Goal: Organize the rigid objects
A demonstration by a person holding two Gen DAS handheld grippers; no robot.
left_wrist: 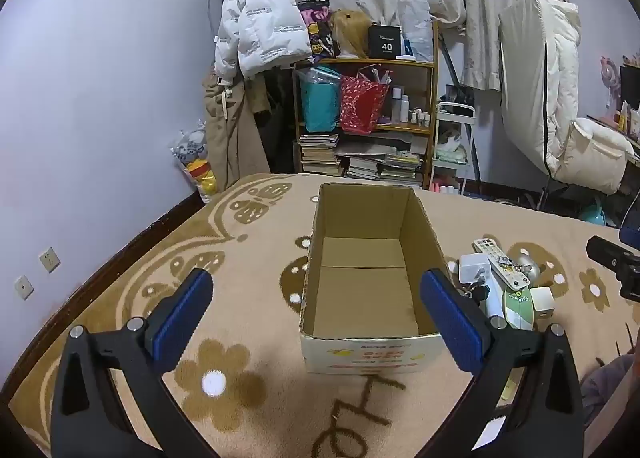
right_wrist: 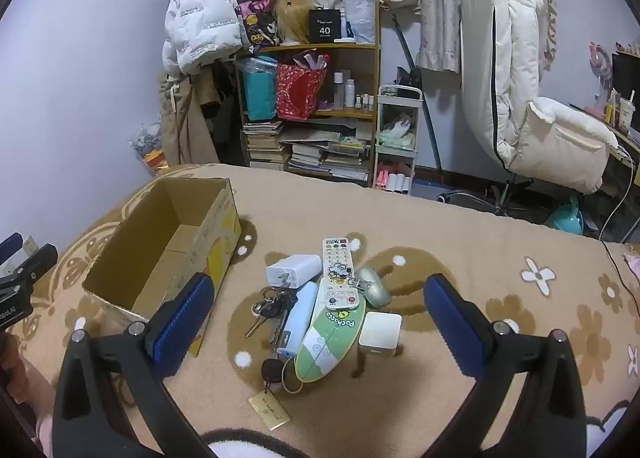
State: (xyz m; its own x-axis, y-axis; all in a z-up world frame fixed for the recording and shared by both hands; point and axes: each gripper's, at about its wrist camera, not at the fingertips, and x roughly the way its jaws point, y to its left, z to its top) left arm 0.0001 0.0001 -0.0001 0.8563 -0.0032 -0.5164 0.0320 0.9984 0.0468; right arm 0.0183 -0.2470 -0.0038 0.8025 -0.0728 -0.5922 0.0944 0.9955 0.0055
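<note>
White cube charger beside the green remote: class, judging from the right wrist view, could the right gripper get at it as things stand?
Probably yes. The right gripper is open and holds nothing, and the cube charger lies ahead between its fingers, top uncovered. Only the green remote crowds its left side.

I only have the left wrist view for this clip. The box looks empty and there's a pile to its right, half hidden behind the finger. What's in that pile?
Observer: The right wrist view shows it whole: a white TV remote lies across a green Pochacco case.
Operator: Anything hidden behind the finger?
Observer: Yes, a bunch of keys beside a pale blue power bank.
Operator: Is the right gripper holding anything?
Observer: No. The right gripper is open above the pile, nothing between its pads.
</note>
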